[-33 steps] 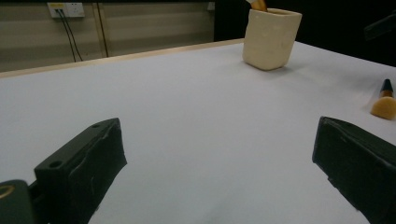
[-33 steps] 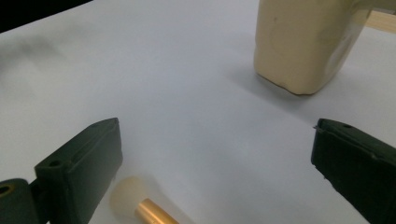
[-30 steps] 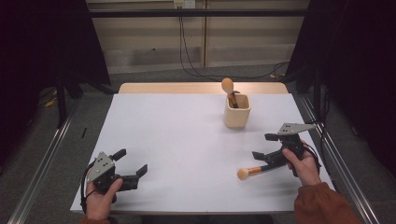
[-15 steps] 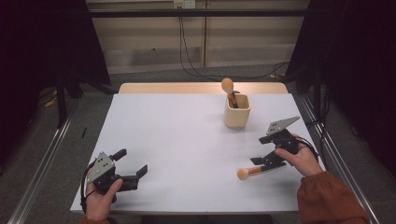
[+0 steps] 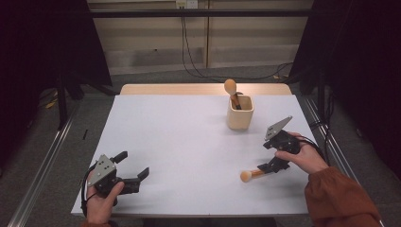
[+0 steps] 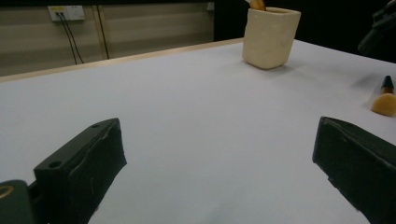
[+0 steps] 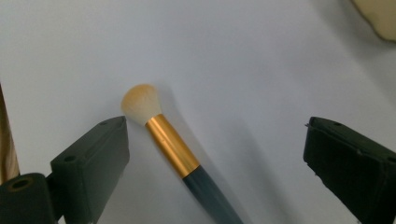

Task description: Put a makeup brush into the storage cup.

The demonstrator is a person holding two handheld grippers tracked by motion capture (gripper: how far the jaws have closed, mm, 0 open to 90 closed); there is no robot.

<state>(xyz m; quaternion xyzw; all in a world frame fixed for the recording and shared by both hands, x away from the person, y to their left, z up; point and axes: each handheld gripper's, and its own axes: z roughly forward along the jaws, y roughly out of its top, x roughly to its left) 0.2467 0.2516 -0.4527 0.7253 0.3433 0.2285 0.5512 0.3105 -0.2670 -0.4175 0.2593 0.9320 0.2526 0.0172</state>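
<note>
Right gripper [image 5: 273,166] is hovering with jaws spread wide around the gold-banded, dark-handled makeup brush [image 7: 173,150] lying nearer the person than the cream ceramic cup [image 5: 240,112].

Looks like a lab / recording setup, not a home: a plain white table [image 5: 189,142] w/ a wooden strip at its far edge, black curtains [image 5: 42,42] hanging on both sides, bare grey floor. Metal rails [image 5: 45,175] run along the floor beside the table, cables [image 5: 194,52] trail down from a wall socket [image 5: 185,4] at the back, & panelled beige wall behind.
</note>
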